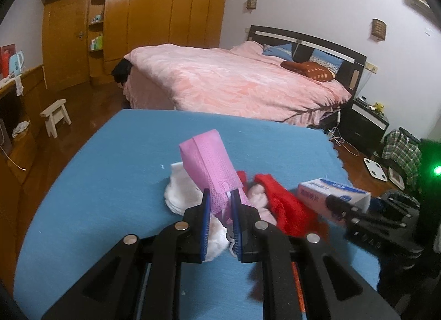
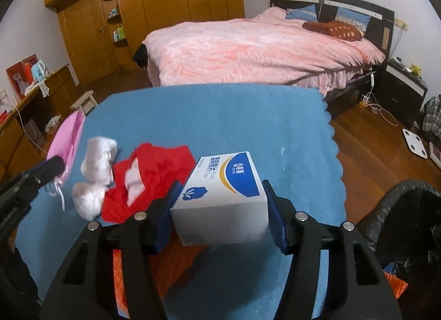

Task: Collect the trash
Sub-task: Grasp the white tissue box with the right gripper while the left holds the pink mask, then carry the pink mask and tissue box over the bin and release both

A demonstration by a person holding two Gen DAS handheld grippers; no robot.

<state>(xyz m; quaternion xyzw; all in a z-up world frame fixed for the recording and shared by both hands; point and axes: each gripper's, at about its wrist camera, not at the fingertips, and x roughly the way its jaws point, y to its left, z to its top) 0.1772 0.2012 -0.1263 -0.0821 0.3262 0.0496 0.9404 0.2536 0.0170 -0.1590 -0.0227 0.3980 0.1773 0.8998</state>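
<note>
My left hand-held gripper is clenched on one pink bag, lifted above the blue desk. My right hand-held gripper grasps one white-and-blue box between its pads, just off the desk. On the desk lie two white wads and one red cloth, touching each other. The far half of the desk lies bare to its scalloped right edge. One black bin stands right of it.
</note>
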